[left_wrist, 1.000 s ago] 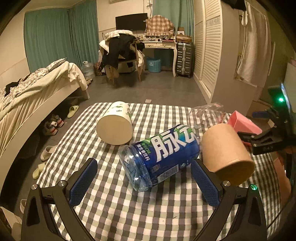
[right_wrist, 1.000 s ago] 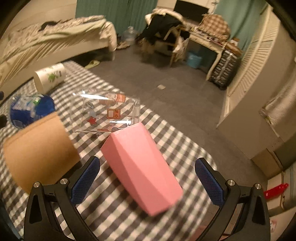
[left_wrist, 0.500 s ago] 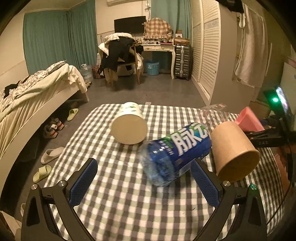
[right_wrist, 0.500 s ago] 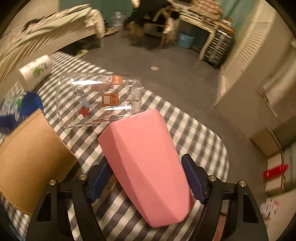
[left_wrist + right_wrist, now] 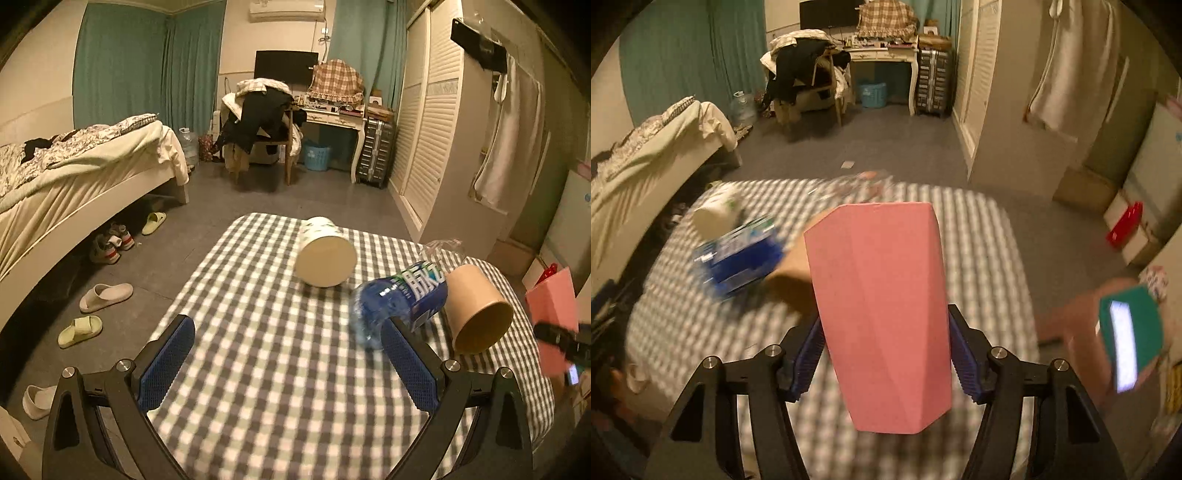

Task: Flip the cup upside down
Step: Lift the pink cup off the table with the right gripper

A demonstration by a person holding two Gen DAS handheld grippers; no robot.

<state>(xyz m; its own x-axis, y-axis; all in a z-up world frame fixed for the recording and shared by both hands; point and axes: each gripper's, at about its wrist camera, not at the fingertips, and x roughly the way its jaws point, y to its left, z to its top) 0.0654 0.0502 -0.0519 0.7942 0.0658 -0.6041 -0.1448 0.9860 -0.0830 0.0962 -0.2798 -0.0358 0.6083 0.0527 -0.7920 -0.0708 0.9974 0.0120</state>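
Note:
My right gripper (image 5: 886, 358) is shut on a pink faceted cup (image 5: 882, 314) and holds it lifted above the checked table (image 5: 979, 236). The cup also shows at the right edge of the left wrist view (image 5: 552, 314), with the right gripper's black frame across it. My left gripper (image 5: 288, 363) is open and empty over the near part of the table (image 5: 258, 369).
A blue-labelled plastic bottle (image 5: 399, 299), a brown paper cup (image 5: 476, 314), a white printed cup (image 5: 325, 254) and a clear glass (image 5: 441, 247) lie on their sides on the table. A bed (image 5: 74, 177) stands left, a wardrobe (image 5: 436, 122) right.
My right gripper has closed on the pink cup and lifted it off the table, swinging it round. My left gripper has drawn back from the bottle, still open.

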